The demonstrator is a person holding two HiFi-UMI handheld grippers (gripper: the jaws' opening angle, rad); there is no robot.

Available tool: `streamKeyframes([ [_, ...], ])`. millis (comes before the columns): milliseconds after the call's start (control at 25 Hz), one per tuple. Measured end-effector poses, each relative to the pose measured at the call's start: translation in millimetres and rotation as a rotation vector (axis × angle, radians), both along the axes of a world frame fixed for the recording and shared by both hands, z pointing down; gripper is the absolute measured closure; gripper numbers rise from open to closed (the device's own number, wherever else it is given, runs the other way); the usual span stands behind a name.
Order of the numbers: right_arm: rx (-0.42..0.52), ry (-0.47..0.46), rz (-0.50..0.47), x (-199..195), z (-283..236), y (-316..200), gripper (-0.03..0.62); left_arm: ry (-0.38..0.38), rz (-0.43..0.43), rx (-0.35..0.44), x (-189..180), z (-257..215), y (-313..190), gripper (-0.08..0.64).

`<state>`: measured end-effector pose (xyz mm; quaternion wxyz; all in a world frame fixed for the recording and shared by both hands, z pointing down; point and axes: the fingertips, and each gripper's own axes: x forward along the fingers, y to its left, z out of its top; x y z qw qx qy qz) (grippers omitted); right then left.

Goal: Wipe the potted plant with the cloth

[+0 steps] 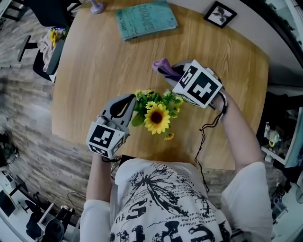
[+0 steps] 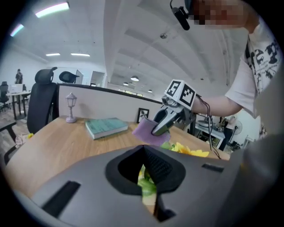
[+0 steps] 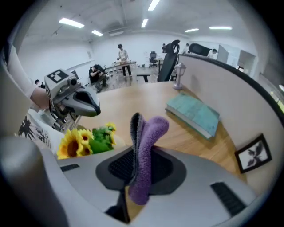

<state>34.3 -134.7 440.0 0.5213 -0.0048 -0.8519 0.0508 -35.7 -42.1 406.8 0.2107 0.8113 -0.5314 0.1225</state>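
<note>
The potted plant [image 1: 156, 117], a sunflower with small yellow blooms and green leaves, stands near the front edge of the wooden table [image 1: 94, 71]; its pot is hidden under the foliage. My left gripper [image 1: 131, 100] is shut at the plant's left side, just above the leaves. In the left gripper view, green leaves show past its shut jaws [image 2: 151, 186]. My right gripper [image 1: 170, 71] hovers behind the plant, shut on a purple cloth [image 1: 162, 66] that sticks up from its jaws [image 3: 137, 177]. The left gripper [image 3: 95, 106] hangs over the plant [image 3: 88, 141].
A teal book [image 1: 146, 19], a small lilac lamp [image 1: 97, 6] and a black picture frame [image 1: 220, 14] lie along the table's far side. An office chair [image 1: 52, 47] stands off the table's left edge. A cable trails from the right gripper.
</note>
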Motion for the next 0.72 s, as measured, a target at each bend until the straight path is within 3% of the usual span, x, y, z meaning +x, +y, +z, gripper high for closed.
streamKeyframes([
  [160,-0.014,-0.104,0.113,-37.1,-44.2,24.5,0.518,-0.019,0.046,0.090,-23.4,-30.3,0.3,0.557],
  [400,0.000,-0.139,0.252,-93.1,-78.3,63.8,0.518,0.015,0.154,0.187,-65.8,-60.5,1.5,0.557],
  [720,0.032,-0.122,0.549,-145.9,-51.7,102.6,0.518,0.049,0.304,0.206,-118.8,-67.2,18.8,0.557],
])
